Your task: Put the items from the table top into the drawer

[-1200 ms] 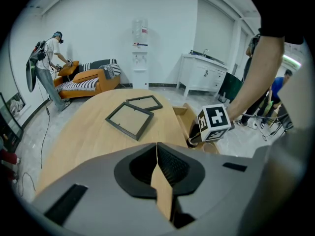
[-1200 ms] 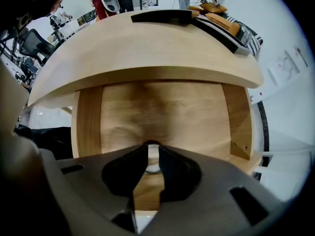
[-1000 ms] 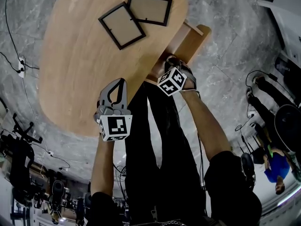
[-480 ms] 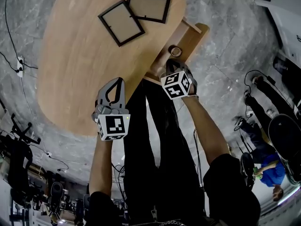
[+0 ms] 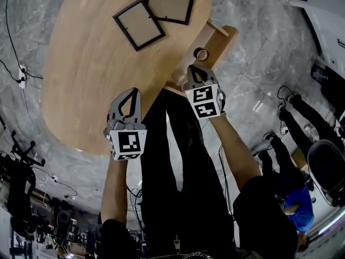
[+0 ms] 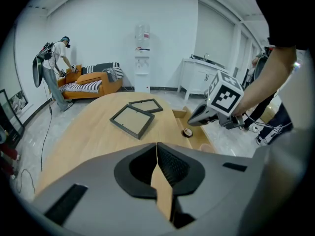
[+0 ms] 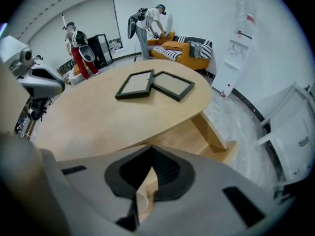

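Note:
Two black picture frames lie on the oval wooden table [image 5: 91,74], one [image 5: 139,24] overlapping the corner of the other [image 5: 170,6]. They also show in the left gripper view [image 6: 132,120] [image 6: 145,105] and in the right gripper view [image 7: 136,84] [image 7: 172,85]. The drawer [image 5: 220,39] stands open at the table's right side, with a tape roll [image 5: 201,54] in it. My right gripper [image 5: 197,69] hovers just short of the roll, shut and empty. Over the table's near edge my left gripper [image 5: 132,92] is shut and empty too.
The holder's legs stand between table and camera. Cables [image 5: 16,69] run over the marble floor at left. An orange sofa [image 6: 96,82], a water dispenser [image 6: 141,58] and a white cabinet [image 6: 199,75] line the far wall. Other people stand around the room.
My right gripper has drawn back out of the drawer toward the holder, and the tape roll now shows lying in the drawer. The left gripper has barely moved.

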